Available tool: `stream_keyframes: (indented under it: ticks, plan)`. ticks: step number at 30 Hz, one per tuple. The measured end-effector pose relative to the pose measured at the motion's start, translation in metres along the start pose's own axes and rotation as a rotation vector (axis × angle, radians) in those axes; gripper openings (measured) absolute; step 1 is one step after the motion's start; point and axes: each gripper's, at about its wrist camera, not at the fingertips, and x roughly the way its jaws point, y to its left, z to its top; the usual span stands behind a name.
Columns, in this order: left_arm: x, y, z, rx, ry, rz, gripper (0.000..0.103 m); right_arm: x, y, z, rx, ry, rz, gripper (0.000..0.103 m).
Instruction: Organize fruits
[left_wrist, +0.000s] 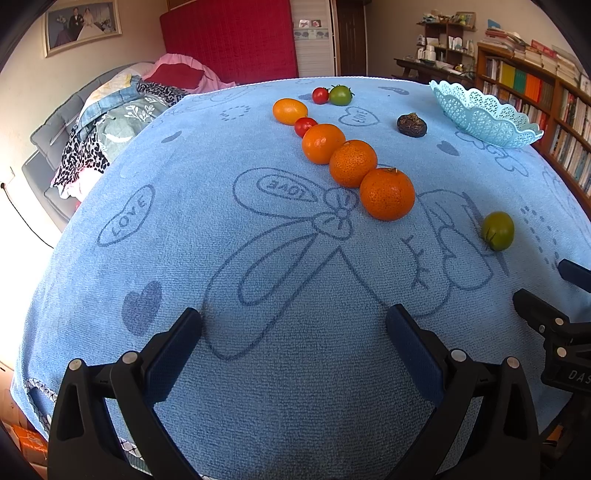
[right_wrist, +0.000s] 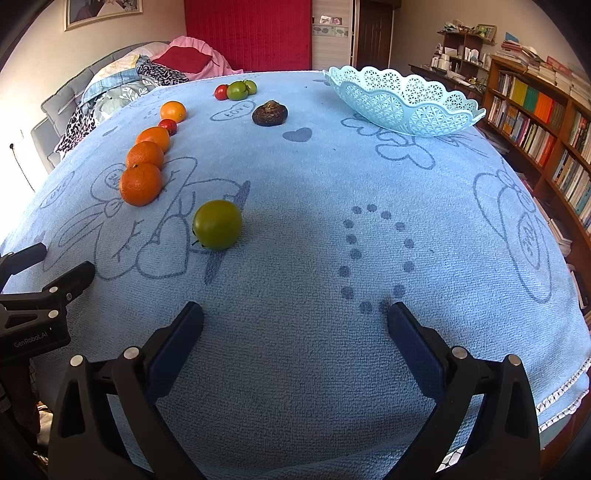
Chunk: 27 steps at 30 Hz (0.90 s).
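Note:
Three oranges lie in a touching row on the blue cloth, the nearest (left_wrist: 387, 194) (right_wrist: 140, 184) in front. Behind them sit a small red tomato (left_wrist: 305, 126) (right_wrist: 168, 126) and a fourth orange (left_wrist: 290, 111) (right_wrist: 173, 111). A green tomato (left_wrist: 498, 230) (right_wrist: 217, 224) lies alone, nearer. A dark brown fruit (left_wrist: 412, 125) (right_wrist: 270, 113) sits mid-table. At the far edge are a red tomato (left_wrist: 320, 95) (right_wrist: 221, 92) and green ones (left_wrist: 340, 95) (right_wrist: 237, 91). The empty light-blue basket (left_wrist: 480, 115) (right_wrist: 402, 101) stands far right. My left gripper (left_wrist: 294, 325) and right gripper (right_wrist: 295, 321) are open and empty near the front.
The table is covered by a blue towel (right_wrist: 314, 240) with drawn hearts and bows. A bed with piled clothes (left_wrist: 110, 122) is at the left. A bookshelf (right_wrist: 535, 122) stands along the right.

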Motion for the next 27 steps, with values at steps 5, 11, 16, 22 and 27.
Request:
stream_keyframes:
  ticks: [5,11,16,22,27]
  plan:
    - [-0.002,0.002,0.000,-0.001,-0.001,-0.003,0.098,-0.002,-0.002,0.002,0.010,0.014,0.011,0.101]
    - [-0.005,0.008,0.000,-0.003,-0.001,-0.048,0.098,-0.005,-0.009,0.008,0.070,0.014,0.070,0.101]
    - [-0.011,0.012,0.007,-0.005,-0.017,-0.050,0.098,-0.010,-0.009,0.023,0.093,-0.013,0.130,0.100]
    - [-0.020,0.024,0.020,-0.026,-0.044,-0.039,0.098,-0.008,0.006,0.042,0.037,-0.041,0.171,0.081]
    - [-0.017,0.030,0.031,-0.049,-0.046,-0.035,0.098,0.005,0.022,0.049,-0.017,-0.021,0.203,0.059]
